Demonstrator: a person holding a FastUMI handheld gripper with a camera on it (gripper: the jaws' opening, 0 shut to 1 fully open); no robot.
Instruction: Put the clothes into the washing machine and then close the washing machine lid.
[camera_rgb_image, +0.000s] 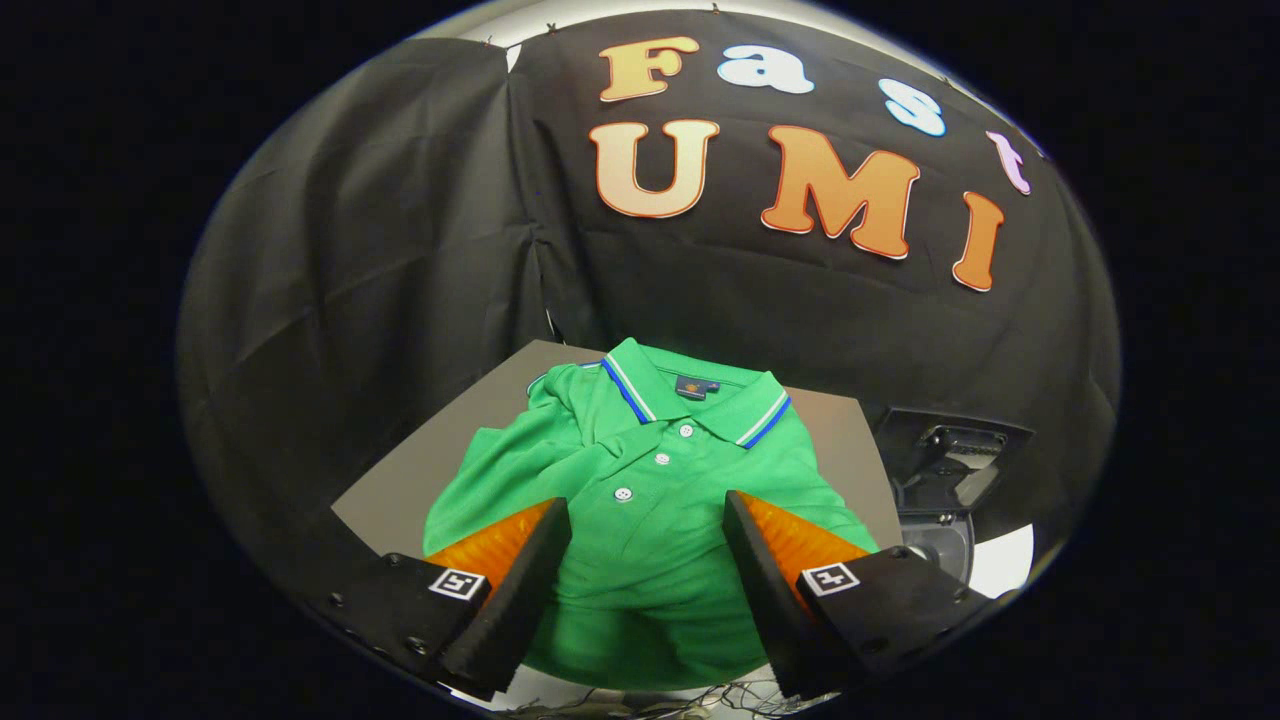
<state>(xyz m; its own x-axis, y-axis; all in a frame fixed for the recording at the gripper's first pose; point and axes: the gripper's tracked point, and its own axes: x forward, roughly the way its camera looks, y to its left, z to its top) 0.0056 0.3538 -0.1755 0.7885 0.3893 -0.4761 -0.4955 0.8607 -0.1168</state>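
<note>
— What's sitting at nine o'clock from the shirt?

— Just bare grey table (420, 470), running off toward the wall. The green polo shirt (650, 500) is lying folded in the middle of it, collar pointing to twelve o'clock, buttons running down toward us.

— And the gripper (647, 520)?

— It's hovering over the shirt's front with its fingers spread wide, nothing between them but cloth below. I can't tell whether the tips are touching the fabric yet.

— Where's the washing machine (945, 490)?

— At three o'clock, off the table's edge, I think; something dark with its lid standing up is showing there, though it's partly hidden.

— What's worrying you?

— The shirt is lying flat and loose. If the fingers are closing on one layer only, the rest could be trailing and catching the table edge or hanging over the machine's rim, and then the lid wouldn't be shutting cleanly.
</note>
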